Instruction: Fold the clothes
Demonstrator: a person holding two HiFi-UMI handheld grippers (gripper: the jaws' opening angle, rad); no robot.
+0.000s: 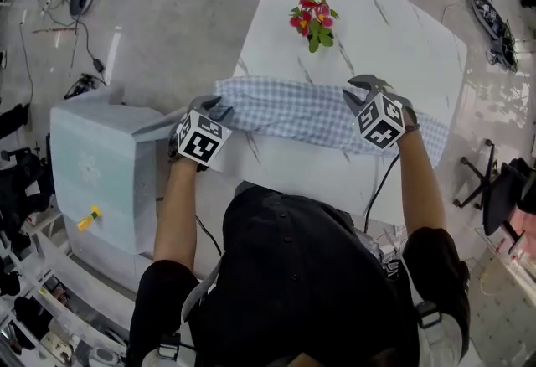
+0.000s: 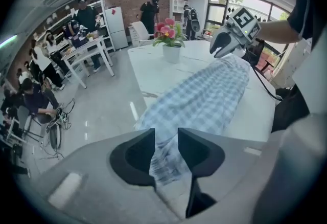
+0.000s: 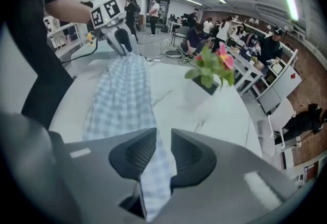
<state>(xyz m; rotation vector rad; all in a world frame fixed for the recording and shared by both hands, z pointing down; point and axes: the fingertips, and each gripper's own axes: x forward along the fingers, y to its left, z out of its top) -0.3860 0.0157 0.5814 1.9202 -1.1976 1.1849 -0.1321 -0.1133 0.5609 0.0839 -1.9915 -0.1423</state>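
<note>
On the white marbled table [image 1: 402, 47], the blue-white checked cloth [image 1: 301, 114] is lying stretched out, probably being straightened before a fold. Left gripper [image 1: 216, 110] is pinching one end; right gripper [image 1: 368, 89] is straddling the other, jaws slightly apart. Next: re-grip.

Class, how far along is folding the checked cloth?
Done: the checked cloth lies as a narrow band, apparently folded lengthwise, across the table. In hand: left gripper grips one end; right gripper's jaws stand apart around the other. Left: folding it shorter.

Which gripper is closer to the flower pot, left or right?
Right. The right gripper is over the table near the flower pot; the left gripper is farther, at the table's left edge.
</note>
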